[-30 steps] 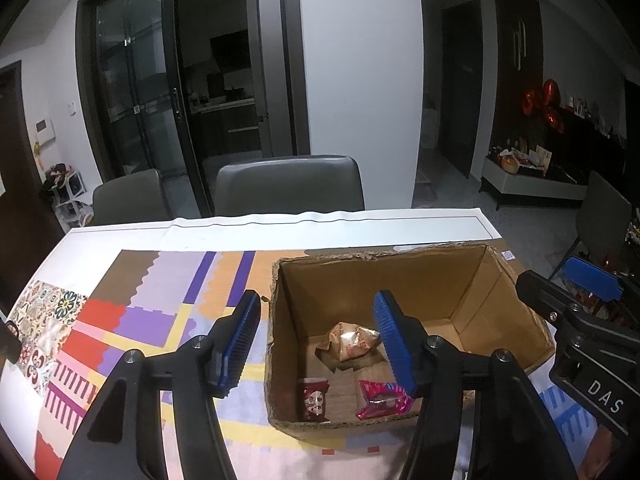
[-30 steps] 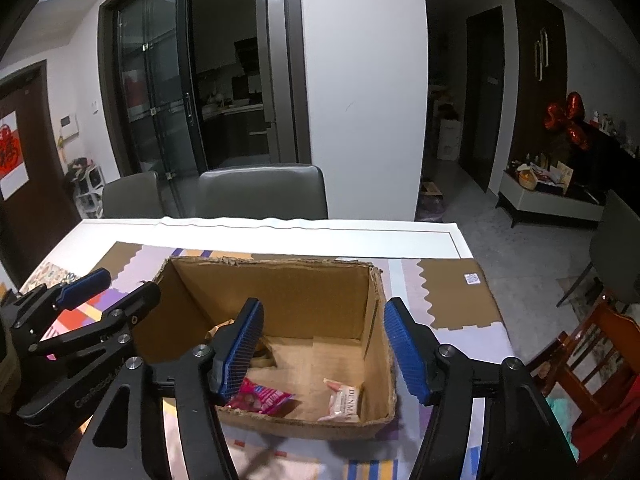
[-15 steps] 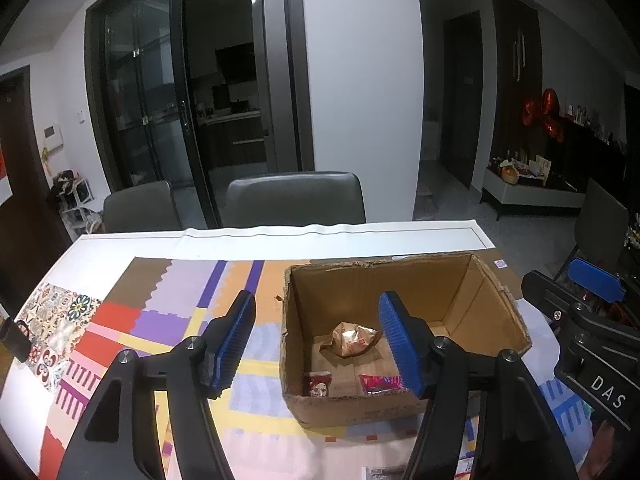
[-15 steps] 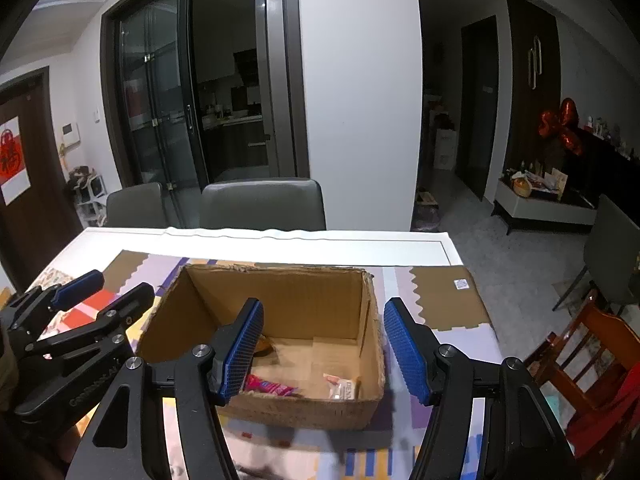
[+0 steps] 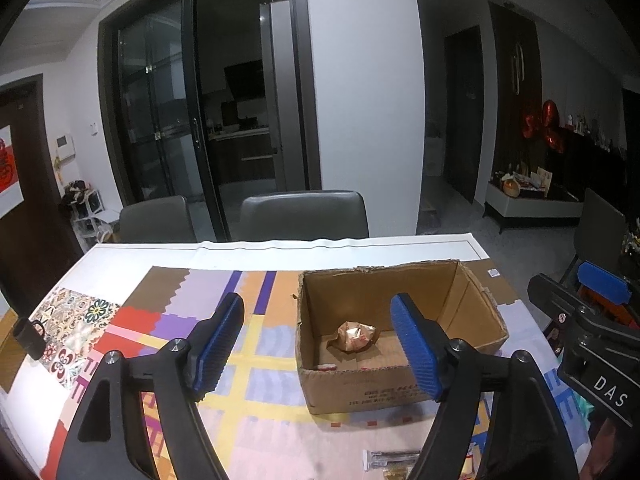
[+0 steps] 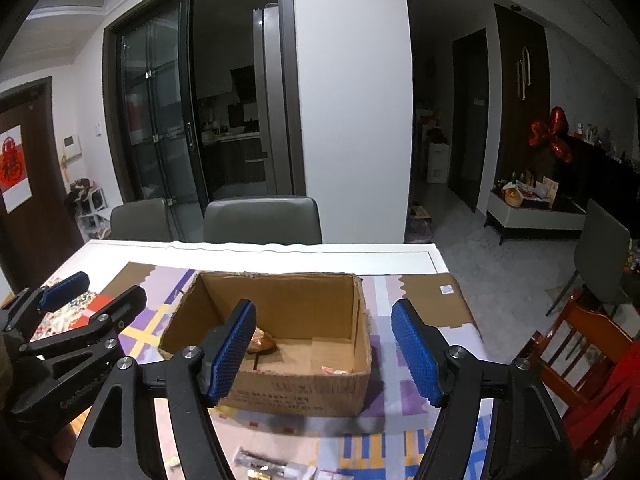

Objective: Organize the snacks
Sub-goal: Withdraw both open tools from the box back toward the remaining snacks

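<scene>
An open cardboard box (image 5: 384,390) stands on the patterned table mat; it also shows in the right wrist view (image 6: 304,394). Inside lie a gold-wrapped snack (image 5: 354,336), also visible from the right (image 6: 262,344), and small red and white packets (image 6: 334,370) near the front wall. My left gripper (image 5: 318,348) is open and empty, above the table in front of the box. My right gripper (image 6: 324,354) is open and empty, also in front of the box. Loose snack packets (image 5: 390,460) lie on the mat at the near edge (image 6: 262,462).
Two grey chairs (image 5: 304,216) stand behind the table's far edge. A dark mug (image 5: 28,338) sits at the table's left. A wooden chair (image 6: 580,344) is to the right of the table. The colourful mat (image 5: 132,328) covers most of the table.
Both grippers have pulled back and up from over the box, so the box looks smaller and farther, and loose packets on the near mat have come into view. Both stay open.
</scene>
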`<state>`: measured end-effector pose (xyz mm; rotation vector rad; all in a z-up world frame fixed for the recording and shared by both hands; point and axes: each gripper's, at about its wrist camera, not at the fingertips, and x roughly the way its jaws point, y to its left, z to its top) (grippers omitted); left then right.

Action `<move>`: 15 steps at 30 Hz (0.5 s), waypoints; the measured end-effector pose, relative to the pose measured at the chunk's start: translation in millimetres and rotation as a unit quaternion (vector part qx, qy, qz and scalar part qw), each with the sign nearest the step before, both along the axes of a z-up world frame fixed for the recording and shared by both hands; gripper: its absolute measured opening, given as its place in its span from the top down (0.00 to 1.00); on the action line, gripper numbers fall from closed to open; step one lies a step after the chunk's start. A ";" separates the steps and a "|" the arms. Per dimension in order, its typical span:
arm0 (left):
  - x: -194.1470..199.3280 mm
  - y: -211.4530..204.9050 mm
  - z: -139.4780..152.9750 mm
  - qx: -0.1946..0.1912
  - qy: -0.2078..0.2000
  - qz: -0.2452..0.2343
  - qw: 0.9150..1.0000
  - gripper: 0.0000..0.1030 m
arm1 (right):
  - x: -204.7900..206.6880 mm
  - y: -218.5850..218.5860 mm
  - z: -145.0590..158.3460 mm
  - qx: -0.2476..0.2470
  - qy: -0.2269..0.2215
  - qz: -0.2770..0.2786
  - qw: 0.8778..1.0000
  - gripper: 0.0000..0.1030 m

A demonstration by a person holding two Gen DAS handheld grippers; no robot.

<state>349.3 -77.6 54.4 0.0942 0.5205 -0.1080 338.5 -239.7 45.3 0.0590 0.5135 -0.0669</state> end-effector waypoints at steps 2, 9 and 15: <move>-6.0 0.7 1.8 0.000 -0.003 0.001 1.000 0.25 | -6.5 0.9 1.5 0.000 -0.003 0.000 1.000 0.31; -24.8 5.3 5.2 0.001 -0.010 0.005 1.000 0.21 | -23.5 4.0 6.7 -0.001 -0.012 -0.001 1.000 0.31; -37.9 8.9 5.8 0.000 -0.013 0.007 1.000 0.20 | -36.6 7.1 7.8 -0.005 -0.017 -0.002 1.000 0.31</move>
